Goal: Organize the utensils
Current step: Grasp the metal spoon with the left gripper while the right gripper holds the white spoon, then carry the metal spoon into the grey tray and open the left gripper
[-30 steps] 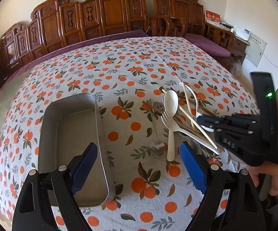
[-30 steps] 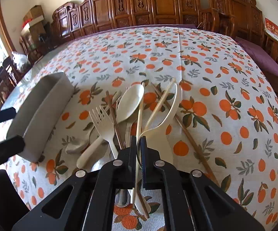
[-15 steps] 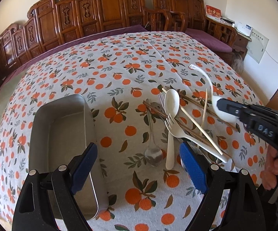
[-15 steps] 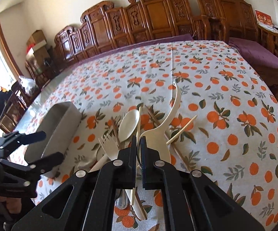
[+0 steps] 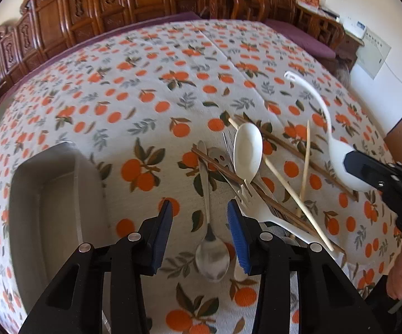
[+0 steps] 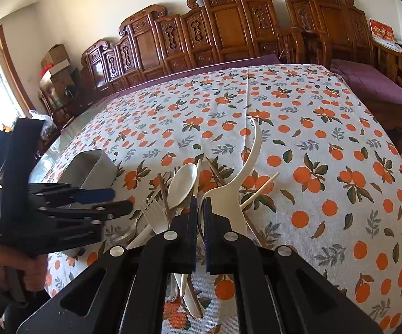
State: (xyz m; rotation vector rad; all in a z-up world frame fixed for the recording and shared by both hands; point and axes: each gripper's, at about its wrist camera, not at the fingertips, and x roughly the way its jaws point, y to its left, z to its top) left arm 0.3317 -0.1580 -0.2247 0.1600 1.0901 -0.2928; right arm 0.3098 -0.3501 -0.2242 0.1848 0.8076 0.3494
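Two utensils are being taken from the pile at once.
The white plastic ladle [image 6: 235,186] is pinched by its bowl in the right gripper [image 6: 199,203], lifted clear; the left gripper [image 5: 199,217] jaws are closing around the steel spoon [image 5: 210,239] on the surface, beside the grey metal tray [image 5: 48,208].

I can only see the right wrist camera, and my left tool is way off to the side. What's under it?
Observer: In the left wrist view, the left tool hangs over a silver metal spoon lying on the cloth.
Child: Is it grabbing the spoon?
Observer: Not yet. The handle runs between the blue pads, which are closing but stand clear of it.
Child: Is anything inside the tray? I only see its outside.
Observer: The grey rectangular metal tray has no utensils in the part of its inside that shows.
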